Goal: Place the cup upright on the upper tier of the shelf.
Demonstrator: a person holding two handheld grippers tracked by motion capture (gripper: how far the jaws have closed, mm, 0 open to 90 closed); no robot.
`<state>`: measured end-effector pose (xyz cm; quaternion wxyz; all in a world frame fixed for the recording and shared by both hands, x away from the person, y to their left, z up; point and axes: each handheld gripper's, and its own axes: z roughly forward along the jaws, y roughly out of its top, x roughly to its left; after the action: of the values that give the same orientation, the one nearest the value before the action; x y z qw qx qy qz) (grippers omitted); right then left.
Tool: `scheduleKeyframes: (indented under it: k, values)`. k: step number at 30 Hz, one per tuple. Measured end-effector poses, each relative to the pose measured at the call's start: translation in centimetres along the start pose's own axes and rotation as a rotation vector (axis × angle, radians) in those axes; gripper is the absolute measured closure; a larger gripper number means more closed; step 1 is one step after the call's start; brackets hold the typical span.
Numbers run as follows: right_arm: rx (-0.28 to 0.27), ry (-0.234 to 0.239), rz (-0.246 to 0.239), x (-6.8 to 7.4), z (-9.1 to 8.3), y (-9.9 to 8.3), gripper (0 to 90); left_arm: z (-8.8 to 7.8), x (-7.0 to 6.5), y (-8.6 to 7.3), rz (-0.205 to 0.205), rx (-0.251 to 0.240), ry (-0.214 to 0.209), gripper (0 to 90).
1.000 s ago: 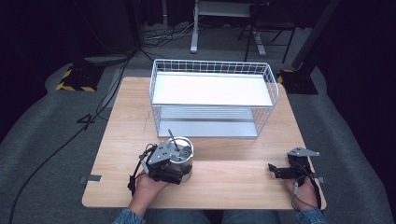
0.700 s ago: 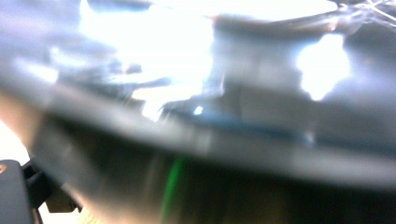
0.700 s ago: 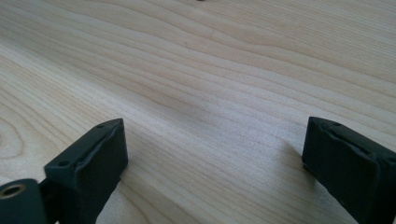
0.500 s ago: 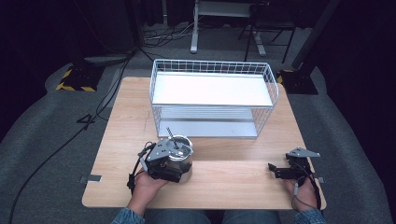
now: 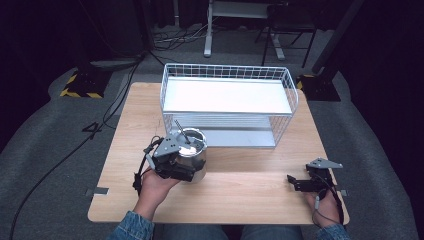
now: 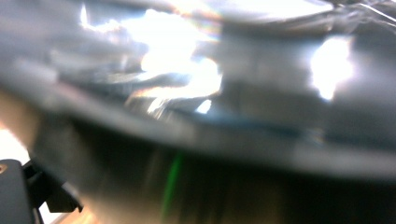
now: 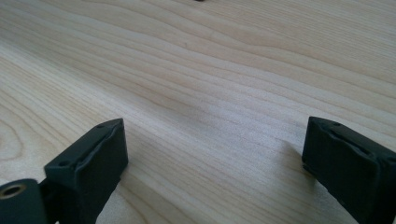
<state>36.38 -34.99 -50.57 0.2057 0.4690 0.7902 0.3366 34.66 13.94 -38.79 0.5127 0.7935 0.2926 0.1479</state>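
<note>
the left claw point(image 5: 176, 162) sits against the near side of a shiny metal pot point(image 5: 194, 150) on the wooden tabletop point(image 5: 240, 195), just in front of the white wire rack point(image 5: 227, 95); its view is a blur of metal, so i cannot tell its grip. a thin rod point(image 5: 179, 127) leans in the pot. far right, the right claw point(image 5: 299, 182) rests low over bare wood, spread wide.

Bare table point(image 5: 250, 190) lies open between the claws; the wire rack point(image 5: 227, 105) blocks the far half.
</note>
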Motion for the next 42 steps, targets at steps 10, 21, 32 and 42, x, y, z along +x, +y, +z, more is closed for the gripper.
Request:
scheduleKeyframes:
  k: [10,21,32,42]
  values:
    - [-0.002,0.005,-0.005,0.0,0.1,0.0,7.1,-0.7,-0.3,4.0,0.037,0.005,-0.023,3.5]
    - [0.001,0.006,-0.005,0.0,0.1,0.1,7.1,-1.3,-0.4,7.5,0.064,-0.01,-0.049,3.5]
    - [0.002,0.005,-0.005,0.0,0.1,0.1,7.1,-1.6,-0.1,10.3,0.071,-0.025,-0.069,3.5]
    - [0.002,0.005,-0.004,0.0,0.1,0.1,7.1,-1.7,0.4,12.5,0.074,-0.047,-0.08,3.5]
